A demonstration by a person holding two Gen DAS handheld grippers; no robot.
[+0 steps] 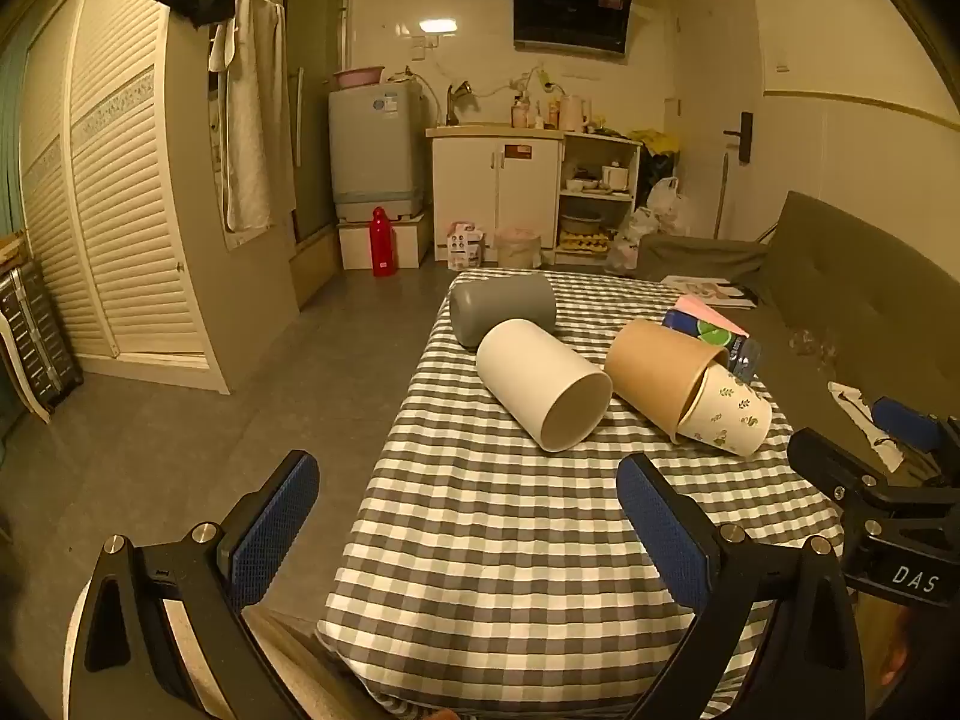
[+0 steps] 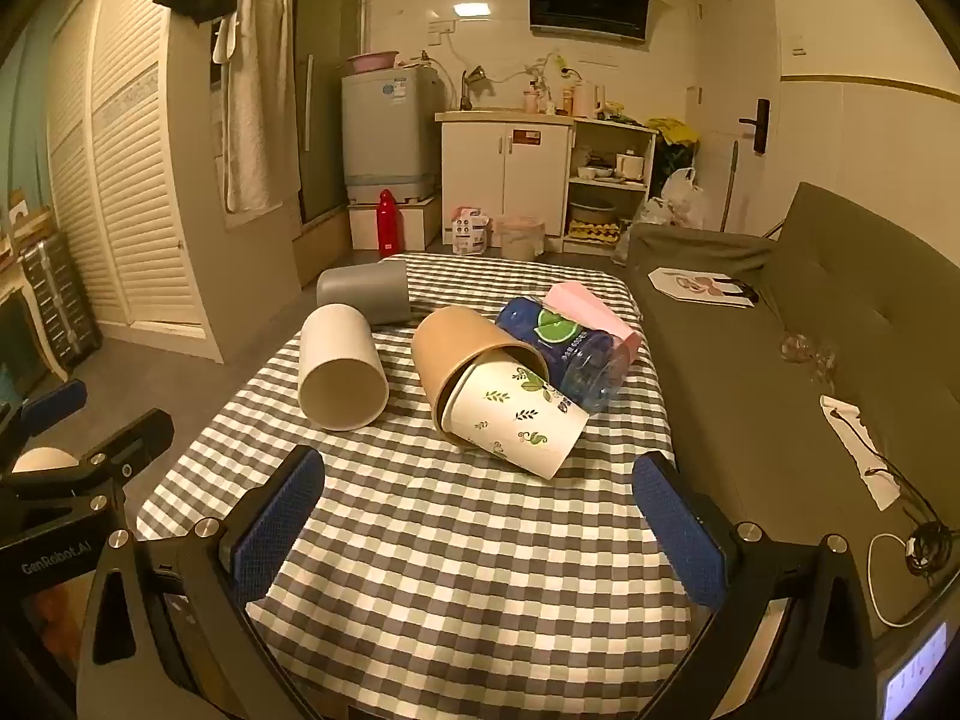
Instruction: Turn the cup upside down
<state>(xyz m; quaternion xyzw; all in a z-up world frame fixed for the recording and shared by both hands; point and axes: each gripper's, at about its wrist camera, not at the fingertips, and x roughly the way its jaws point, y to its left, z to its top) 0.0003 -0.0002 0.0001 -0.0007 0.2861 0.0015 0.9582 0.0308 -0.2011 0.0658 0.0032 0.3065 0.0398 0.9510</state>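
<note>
Several cups lie on their sides on a checked tablecloth. A white cup has its mouth toward me. Behind it lies a grey cup. A brown paper cup holds a leaf-patterned paper cup in its mouth. My left gripper is open and empty, near the table's front left. My right gripper is open and empty, in front of the patterned cup.
A blue plastic bottle and a pink packet lie behind the paper cups. A grey sofa runs along the table's right side. The floor drops off at the table's left. Kitchen cabinets stand at the back.
</note>
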